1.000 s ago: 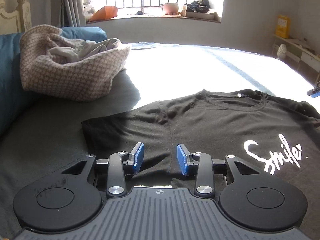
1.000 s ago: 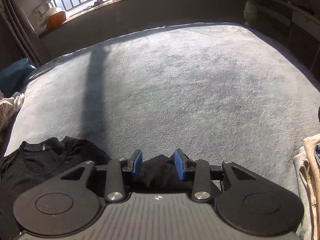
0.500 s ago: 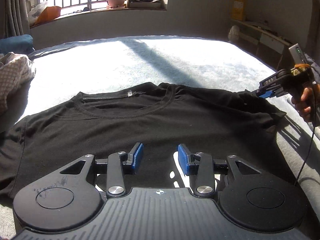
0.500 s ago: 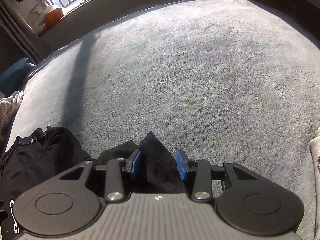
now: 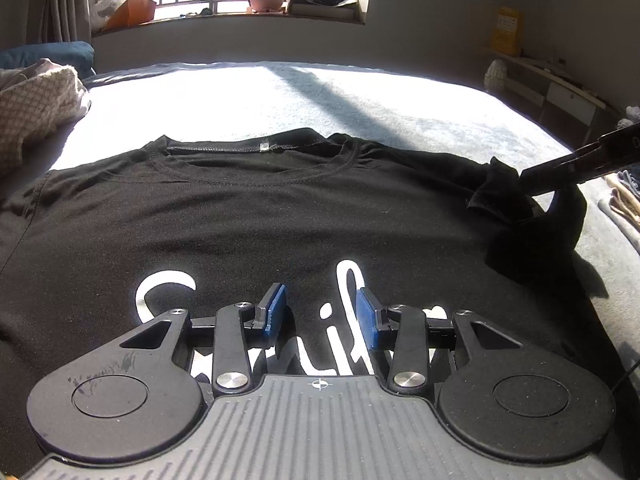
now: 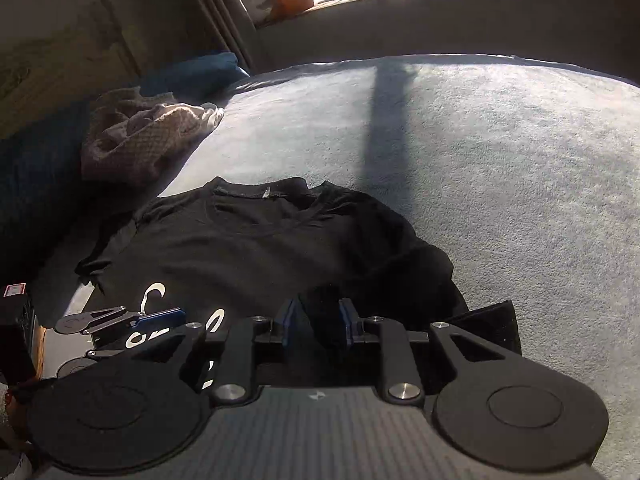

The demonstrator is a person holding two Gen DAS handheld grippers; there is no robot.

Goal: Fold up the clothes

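Observation:
A black T-shirt (image 5: pixel 260 216) with a white "Smile" print lies face up on the grey bedspread (image 5: pixel 400 112), collar towards the window. My left gripper (image 5: pixel 320 316) hovers open just over the print, with nothing between its blue pads. At the shirt's right side my right gripper (image 5: pixel 532 184) has the sleeve (image 5: pixel 516 204) raised and bunched off the bed. In the right wrist view a fold of that sleeve (image 6: pixel 320 308) stands between the pads of the right gripper (image 6: pixel 317 320), whose jaws are opening. The left gripper (image 6: pixel 160 316) shows low on the left over the shirt (image 6: pixel 248 248).
A heap of checked pinkish cloth (image 5: pixel 32 116) lies at the far left against a blue pillow (image 5: pixel 48 54). A stack of folded clothes (image 5: pixel 624 200) sits at the right edge. Beyond the bed are a cluttered window sill (image 5: pixel 240 16) and low drawers (image 5: pixel 560 92).
The left gripper swung right across the shirt and sank over the print. The right gripper turned left towards the shirt, its pads came closer together on the sleeve, and the sleeve rose.

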